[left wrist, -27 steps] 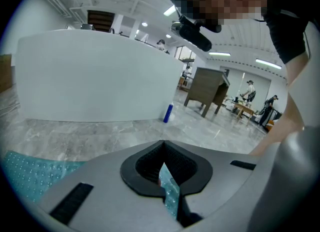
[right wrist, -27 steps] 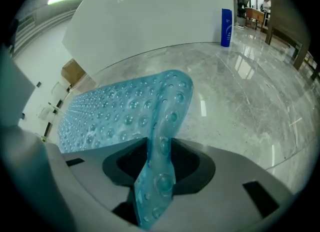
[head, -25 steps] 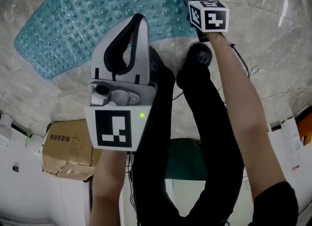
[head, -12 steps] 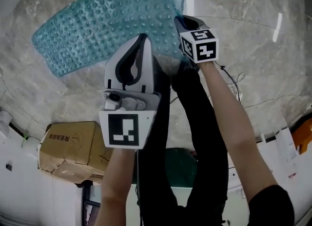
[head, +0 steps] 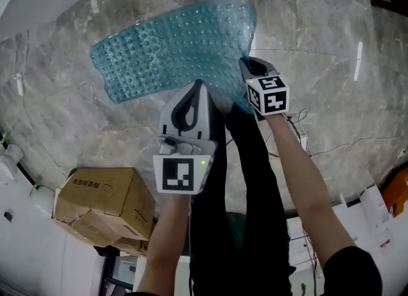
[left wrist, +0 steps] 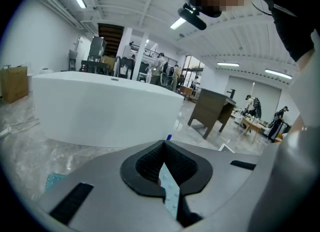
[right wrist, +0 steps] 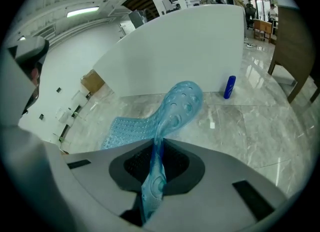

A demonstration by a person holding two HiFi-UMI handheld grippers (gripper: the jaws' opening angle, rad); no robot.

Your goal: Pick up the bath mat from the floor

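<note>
Item: bath mat (head: 178, 46). Its near edge is clamped in the left tongs (head: 196, 85) and the right tongs (head: 250, 65), whose jaws have just been closing on it. The rest extends ahead and leftward of both tongs, long axis crosswise. The far end is apparently on the floor (head: 331, 46).

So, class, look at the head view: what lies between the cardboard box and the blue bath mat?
Nothing lies there. In the head view, only bare marble floor separates the cardboard box from the bath mat.

Floor (head: 331, 97) lies open; cardboard box (head: 105, 208) and bathtub (left wrist: 100, 106) border it.
</note>
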